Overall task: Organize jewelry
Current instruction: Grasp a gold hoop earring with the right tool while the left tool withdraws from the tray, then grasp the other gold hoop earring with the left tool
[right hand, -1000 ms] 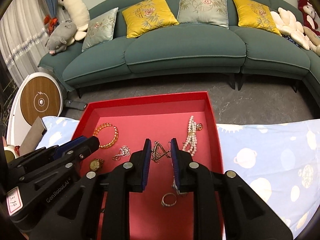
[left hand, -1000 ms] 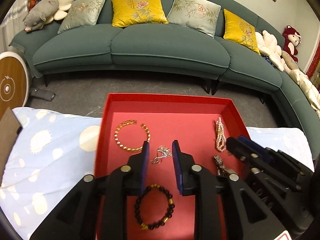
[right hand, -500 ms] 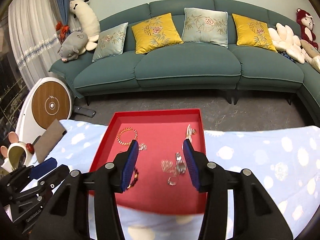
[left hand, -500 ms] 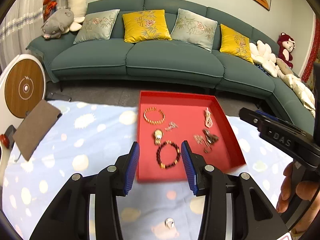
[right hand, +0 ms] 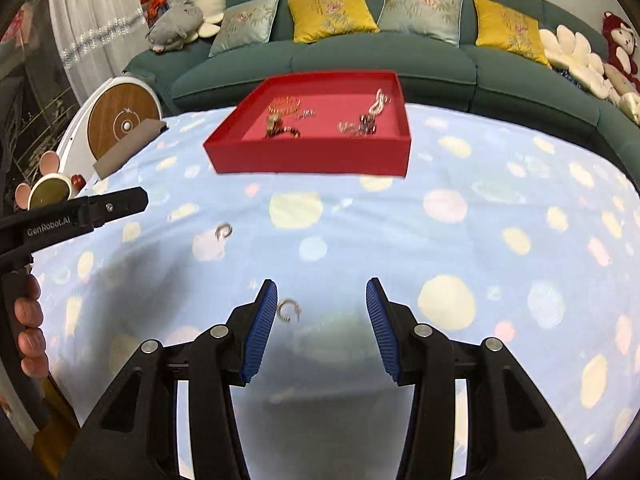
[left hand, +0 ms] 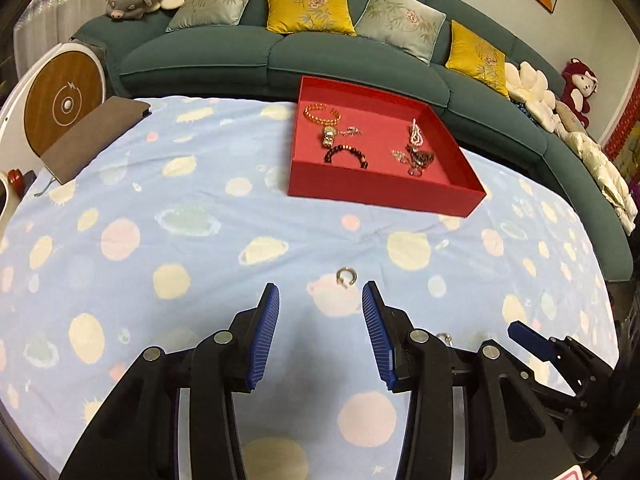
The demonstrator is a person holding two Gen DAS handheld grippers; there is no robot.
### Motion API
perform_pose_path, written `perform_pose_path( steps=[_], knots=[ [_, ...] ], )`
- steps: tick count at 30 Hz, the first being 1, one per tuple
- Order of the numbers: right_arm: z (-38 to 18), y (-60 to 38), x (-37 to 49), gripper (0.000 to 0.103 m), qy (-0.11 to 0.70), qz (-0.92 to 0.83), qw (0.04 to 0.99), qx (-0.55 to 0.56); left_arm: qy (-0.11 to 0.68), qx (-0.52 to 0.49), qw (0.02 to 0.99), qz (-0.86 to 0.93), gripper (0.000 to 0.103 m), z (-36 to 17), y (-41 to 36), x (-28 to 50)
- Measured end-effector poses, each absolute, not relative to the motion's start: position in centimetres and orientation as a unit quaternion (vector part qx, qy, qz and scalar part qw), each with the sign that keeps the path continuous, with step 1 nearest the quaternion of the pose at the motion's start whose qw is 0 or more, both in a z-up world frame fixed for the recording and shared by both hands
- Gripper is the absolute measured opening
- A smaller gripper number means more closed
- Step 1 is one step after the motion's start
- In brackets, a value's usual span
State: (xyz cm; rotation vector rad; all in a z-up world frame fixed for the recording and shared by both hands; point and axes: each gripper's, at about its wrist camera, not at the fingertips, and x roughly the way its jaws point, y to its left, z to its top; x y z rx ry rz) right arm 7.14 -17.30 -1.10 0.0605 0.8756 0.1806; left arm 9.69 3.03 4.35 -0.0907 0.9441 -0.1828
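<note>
A red tray [left hand: 380, 192] stands at the far side of the table; it also shows in the right wrist view [right hand: 312, 160]. It holds a gold bracelet [left hand: 322, 114], a dark bead bracelet [left hand: 346, 155], a pearl piece [left hand: 416, 134] and other jewelry. A silver ring [left hand: 346, 276] lies on the cloth just ahead of my open left gripper [left hand: 320, 300]; it also shows in the right wrist view [right hand: 223, 231]. A second silver ring [right hand: 289, 310] lies by the left fingertip of my open right gripper [right hand: 322, 296]. Both grippers are empty.
The table wears a light blue cloth with planet prints [left hand: 180, 220]. A brown notebook [left hand: 96, 136] lies at its far left corner. A round wood-faced device [left hand: 64, 100] stands left of it. A teal sofa with cushions [right hand: 360, 52] runs behind.
Both grippers have pulled back from the tray toward the near side of the table and have opened wider. The two rings on the cloth now lie close ahead of them.
</note>
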Motion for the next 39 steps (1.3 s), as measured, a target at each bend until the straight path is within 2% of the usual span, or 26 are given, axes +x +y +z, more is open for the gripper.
perform_pose_path(
  steps=[5,11,19,22,39],
  knots=[
    [-4.1,-15.6,7.0,0.045,0.439,0.102,0.893,0.004,0.45,-0.008,0.888,-0.092,0.042,3.1,3.1,9.1],
    [-4.5,-14.8,7.7,0.044,0.43,0.109,0.896,-0.014,0.457,-0.012,0.883,-0.106,0.042,2.4,2.9,9.4],
    [-4.8,-14.6,8.2,0.029,0.43,0.115,0.895,-0.019,0.465,0.002,0.879,-0.103,0.043,1.6,2.7,9.6],
    [-4.8,-14.3,8.3,0.018,0.432,0.119,0.894,-0.02,0.468,-0.001,0.878,-0.102,0.043,1.4,2.9,9.6],
    [-2.8,-16.4,8.2,0.017,0.418,0.104,0.902,0.024,0.473,-0.008,0.873,-0.114,0.047,-1.1,-0.2,13.1]
  ],
)
